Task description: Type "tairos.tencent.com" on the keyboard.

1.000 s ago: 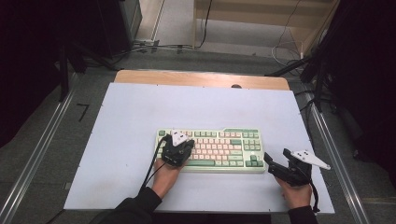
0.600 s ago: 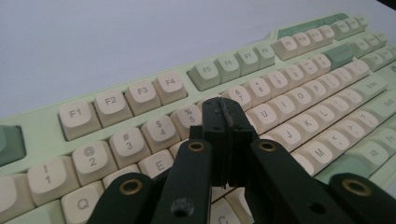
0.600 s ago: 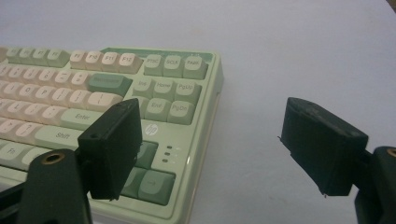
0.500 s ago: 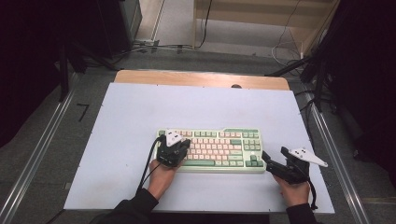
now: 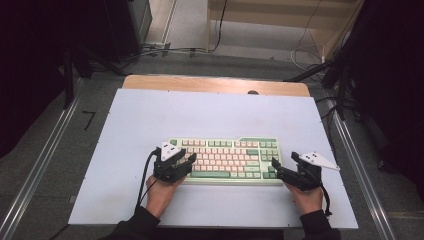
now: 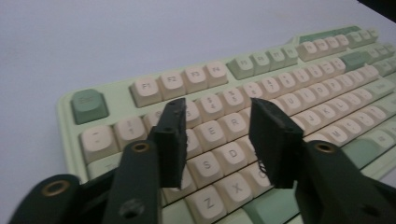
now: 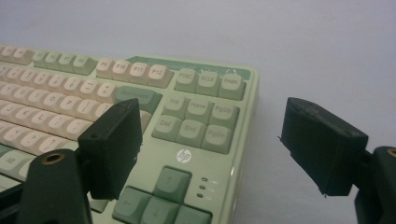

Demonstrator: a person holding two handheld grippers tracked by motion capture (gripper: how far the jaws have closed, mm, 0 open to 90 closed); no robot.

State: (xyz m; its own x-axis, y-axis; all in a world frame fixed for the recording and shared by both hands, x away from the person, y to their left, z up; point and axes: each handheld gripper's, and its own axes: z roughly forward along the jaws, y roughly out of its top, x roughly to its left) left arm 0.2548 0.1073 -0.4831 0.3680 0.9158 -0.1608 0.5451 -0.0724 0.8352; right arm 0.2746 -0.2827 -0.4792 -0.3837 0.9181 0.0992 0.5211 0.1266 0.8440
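Green-cream keyboard (image 7: 196, 154), hp logo (image 7: 183, 155), PrtSc, Home, PgUp keys

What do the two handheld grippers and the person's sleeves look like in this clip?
Both the left gripper and the right gripper are black, with blocky ribbed pads and brass-coloured rivets at the joints. Each carries a pale grey three-cornered plate and trails a black cable. The sleeves are dark.

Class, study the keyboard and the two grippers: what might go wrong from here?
1. The left gripper, whose jaws have just been opening, hangs close over the letter keys of the keyboard; lowering it may press or scrape keycaps.
2. The right gripper stands open astride the keyboard's right edge; closing there could nudge the keyboard sideways across the table.
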